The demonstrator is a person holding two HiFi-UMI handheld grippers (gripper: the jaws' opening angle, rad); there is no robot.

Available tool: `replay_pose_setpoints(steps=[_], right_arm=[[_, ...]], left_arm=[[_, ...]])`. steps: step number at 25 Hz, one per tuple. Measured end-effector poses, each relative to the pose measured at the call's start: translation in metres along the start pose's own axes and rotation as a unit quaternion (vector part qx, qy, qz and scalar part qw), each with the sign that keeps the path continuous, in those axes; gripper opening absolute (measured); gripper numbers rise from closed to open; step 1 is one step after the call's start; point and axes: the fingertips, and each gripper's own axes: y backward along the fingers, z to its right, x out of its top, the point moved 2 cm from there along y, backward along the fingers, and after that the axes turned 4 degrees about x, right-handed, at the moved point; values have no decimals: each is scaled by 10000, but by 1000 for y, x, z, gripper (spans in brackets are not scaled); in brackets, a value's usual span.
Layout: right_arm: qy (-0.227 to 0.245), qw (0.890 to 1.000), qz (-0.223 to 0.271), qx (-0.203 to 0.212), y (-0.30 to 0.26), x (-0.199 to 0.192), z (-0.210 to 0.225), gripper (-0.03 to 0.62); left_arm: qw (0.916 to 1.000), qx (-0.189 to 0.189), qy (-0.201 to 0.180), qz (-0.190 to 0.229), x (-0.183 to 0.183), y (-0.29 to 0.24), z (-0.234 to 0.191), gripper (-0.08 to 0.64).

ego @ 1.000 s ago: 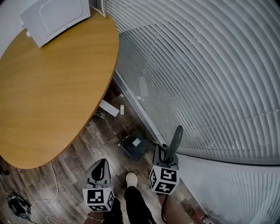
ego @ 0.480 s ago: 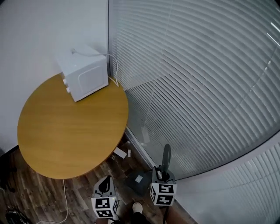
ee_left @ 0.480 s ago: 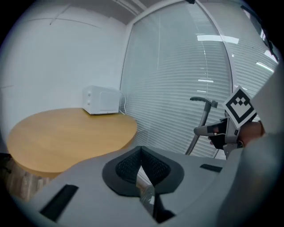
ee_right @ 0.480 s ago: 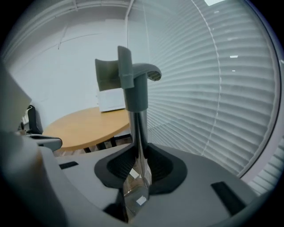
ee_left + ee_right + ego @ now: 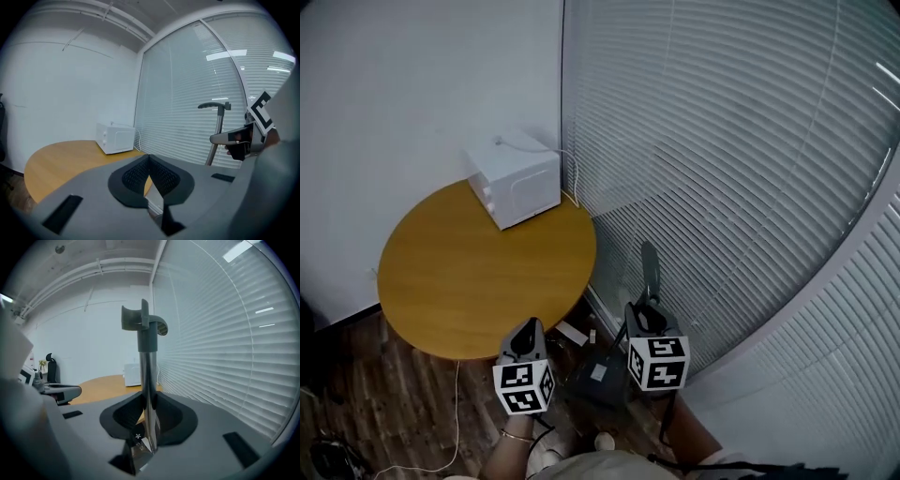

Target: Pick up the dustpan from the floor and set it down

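Since 1 second before, both grippers had come up, the dustpan (image 5: 598,375) rising with them and hanging beside the table (image 5: 422,281). The right gripper (image 5: 147,414) clamped its upright handle (image 5: 148,357); the left gripper (image 5: 149,172) was closed, empty. It looked light and stiff, the handle slippery; holding low seemed best.

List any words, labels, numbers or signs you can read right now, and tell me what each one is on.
No text can be read in any view.
White sticker on the dustpan: too small to read.
Left marker cube and right marker cube: black-and-white square patterns, no letters.
Microwave: no print can be made out.
Dustpan handle: a small white star-shaped mark, no words.
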Motion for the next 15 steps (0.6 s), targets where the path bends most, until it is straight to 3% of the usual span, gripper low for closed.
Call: replay_pose_setpoints(steps=[8,15], right_arm=[[215,9991,20,358,3,13,-34,101],[490,9941,-127,957,-9,8,-71,101]], left_arm=[[9986,402,335,-34,-4,27,-31,17],[9938,941,591,-104,-15,51,-56,17]])
